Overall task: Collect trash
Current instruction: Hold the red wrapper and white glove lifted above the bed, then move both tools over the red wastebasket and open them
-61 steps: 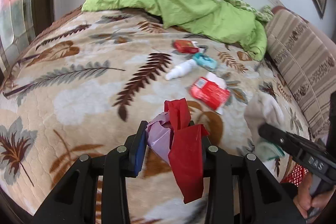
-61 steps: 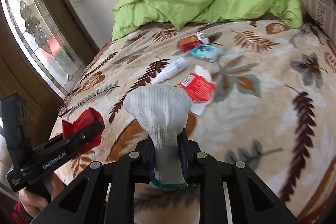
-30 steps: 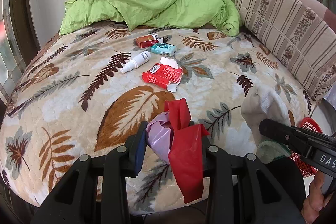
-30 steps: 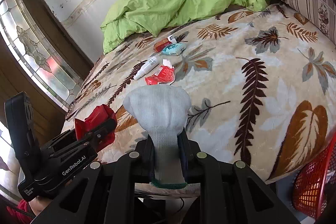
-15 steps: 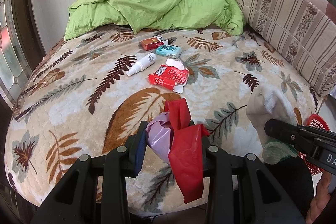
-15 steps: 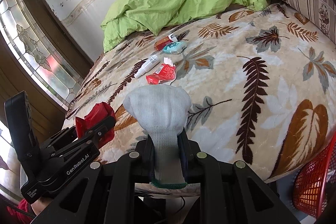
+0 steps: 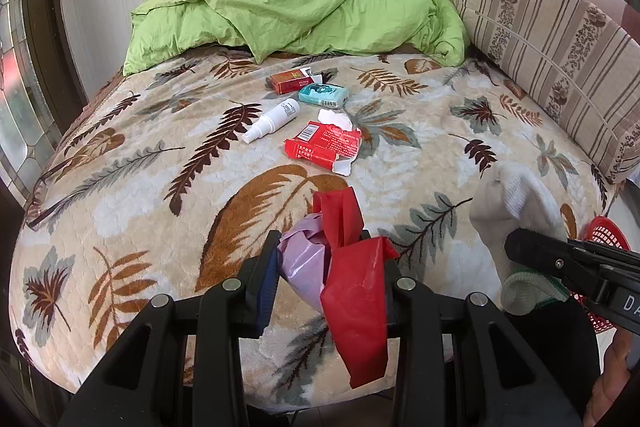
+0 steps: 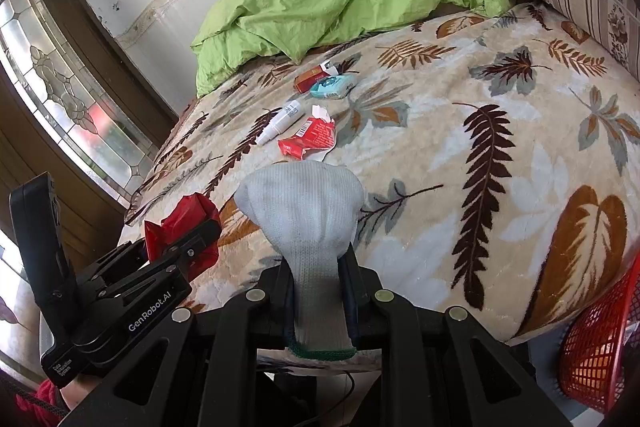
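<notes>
My left gripper (image 7: 328, 267) is shut on a bunch of red and pink plastic wrappers (image 7: 352, 287), held over the near edge of the bed. My right gripper (image 8: 318, 279) is shut on a white knitted glove (image 8: 304, 211) with a green cuff. Each gripper shows in the other's view: the left gripper (image 8: 188, 239) at lower left, the right gripper (image 7: 520, 243) at lower right. On the leaf-patterned blanket (image 7: 120, 187) lie a torn red packet (image 7: 324, 147), a white spray bottle (image 7: 272, 121), a teal packet (image 7: 324, 95) and a red cigarette box (image 7: 290, 81).
A red mesh basket (image 8: 596, 347) stands on the floor by the bed's near right corner, red basket (image 7: 600, 235) also seen past the glove. A green quilt (image 7: 280, 7) is heaped at the far end. A striped cushion (image 7: 560, 47) lines the right side; a stained-glass door (image 8: 60, 87) is at left.
Both grippers have pulled back from the bed since two seconds ago, so the whole bed and basket came into view. Over the last half second, nothing visibly moved.
</notes>
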